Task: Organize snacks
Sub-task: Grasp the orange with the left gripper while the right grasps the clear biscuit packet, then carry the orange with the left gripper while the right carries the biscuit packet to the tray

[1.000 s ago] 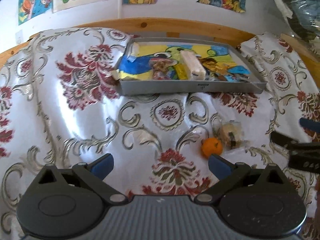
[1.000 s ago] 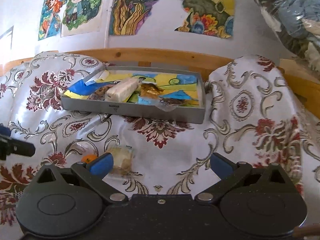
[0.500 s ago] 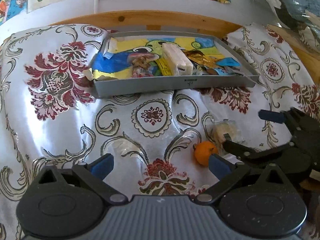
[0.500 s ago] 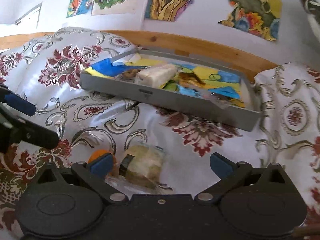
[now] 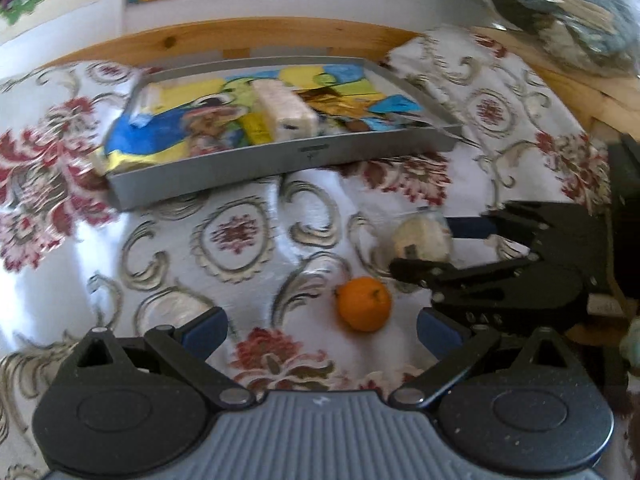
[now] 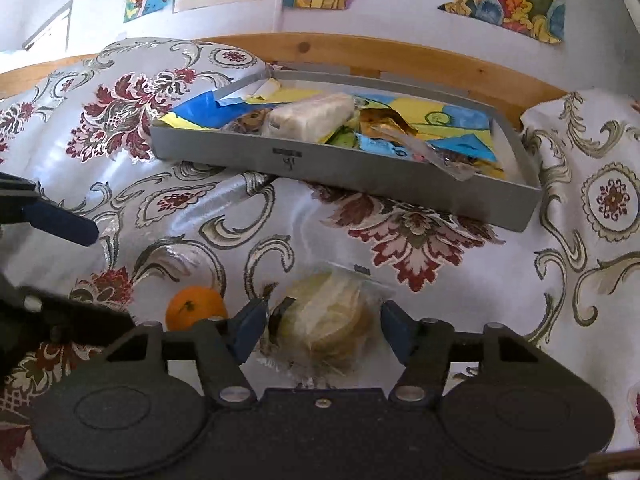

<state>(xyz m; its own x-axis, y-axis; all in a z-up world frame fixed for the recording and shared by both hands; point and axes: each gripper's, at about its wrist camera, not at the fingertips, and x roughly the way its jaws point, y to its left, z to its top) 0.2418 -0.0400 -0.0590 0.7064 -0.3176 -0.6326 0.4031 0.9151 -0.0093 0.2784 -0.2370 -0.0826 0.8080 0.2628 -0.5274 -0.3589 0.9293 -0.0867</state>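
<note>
— Where's the tray, and what's in it?

— The grey tray [image 6: 352,172] sits in the upper middle of the right wrist view, resting on the flowered cloth [image 6: 440,312] against a wooden rail [image 6: 400,52]. Its floor is lined with a bright blue-and-yellow painted sheet [image 6: 460,118]. On that lie a pale wrapped bar [image 6: 312,116] near the centre, a gold foil wrapper [image 6: 386,124] just right of it, and a clear wrapper [image 6: 448,160] draped over the front wall towards the right. Something brown lies left of the bar; I can't tell what it is.

— And outside the tray?

— Two snacks on the cloth, lower centre of the frame: a clear bag of pale biscuits [image 6: 328,320] and an orange mandarin [image 6: 194,308] just to its left, near it but apart.

— The tongs?

— The right gripper [image 6: 324,332] has its blue pads either side of the biscuit bag, jaws parted, with a gap on the right side; I see no squeeze on the bag. The left gripper [image 5: 320,328] stands spread wide at the bottom of its own view, nothing between its pads, the mandarin [image 5: 364,304] on the cloth in front of the gap between them.

— Is the right one visible from the left?

— Yes, at the right edge, its fingers around the bag [image 5: 420,236].
</note>
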